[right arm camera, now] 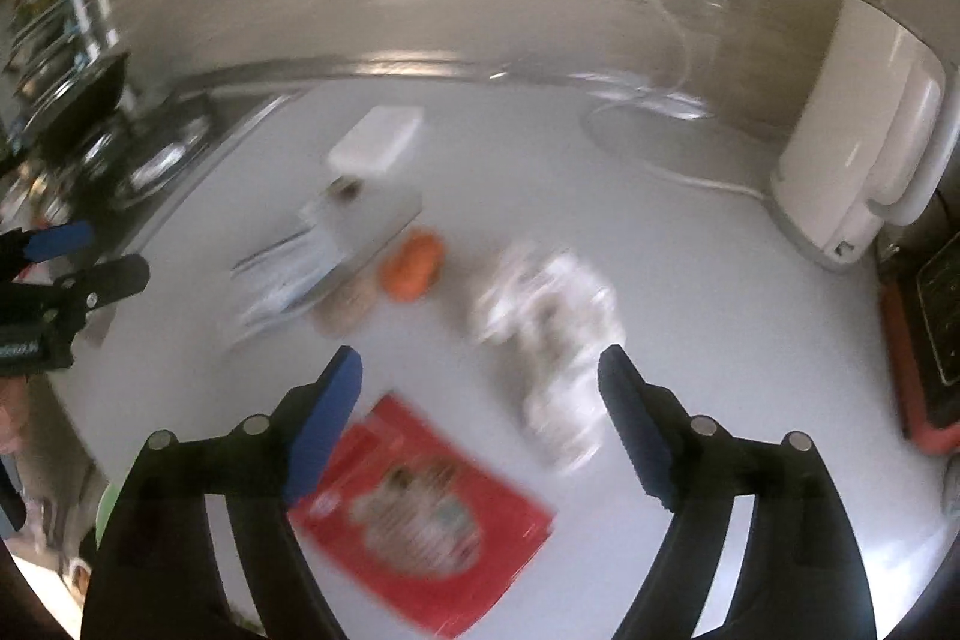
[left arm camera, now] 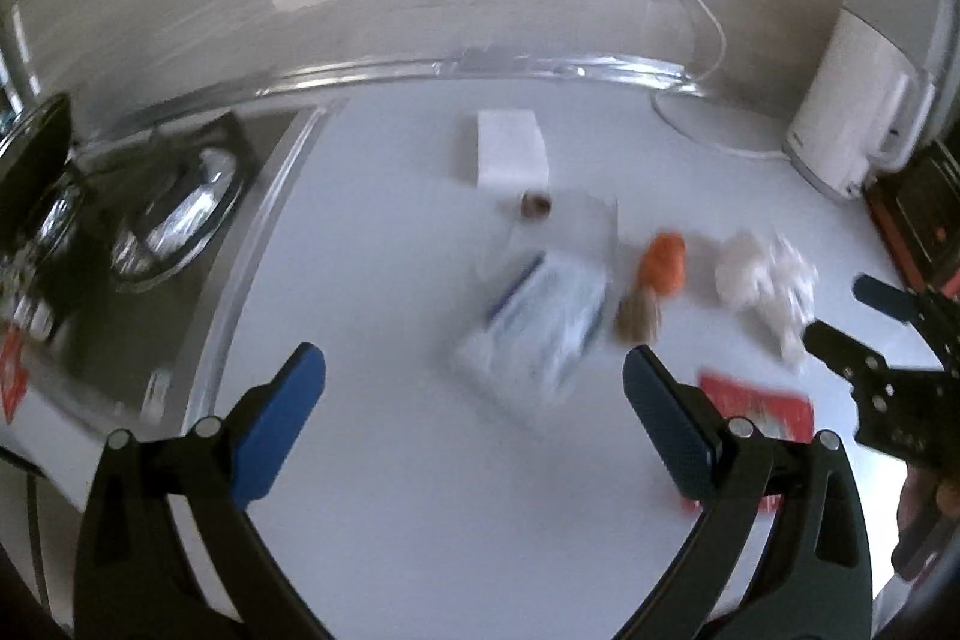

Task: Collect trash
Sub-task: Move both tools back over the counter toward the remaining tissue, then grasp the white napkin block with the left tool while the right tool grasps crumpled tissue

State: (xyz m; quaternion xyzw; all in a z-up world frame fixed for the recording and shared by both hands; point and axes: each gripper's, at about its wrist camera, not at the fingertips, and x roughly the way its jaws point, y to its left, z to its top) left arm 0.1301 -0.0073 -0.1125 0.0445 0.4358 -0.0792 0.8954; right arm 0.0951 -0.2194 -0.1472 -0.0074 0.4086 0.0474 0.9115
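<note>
Hovering over the white worktop [left arm camera: 390, 460], you had your left gripper [left arm camera: 474, 388] spread wide with nothing between its blue pads, and just ahead of it lay a blurred clear plastic packet [left arm camera: 537, 322]. Your right gripper [right arm camera: 480, 388] was spread too, gripping nothing, above the gap between a red packet [right arm camera: 420, 514] near the worktop's front edge and a heap of crumpled white tissue [right arm camera: 552, 340]. Between the tissue and the plastic packet sat an orange scrap [right arm camera: 411, 265] with a tan lump [right arm camera: 347, 309] touching it. Toward the back edge you had a white box [left arm camera: 510, 148], and a white kettle [right arm camera: 858, 148] stood by the back right corner. Everything was smeared by motion blur.
</note>
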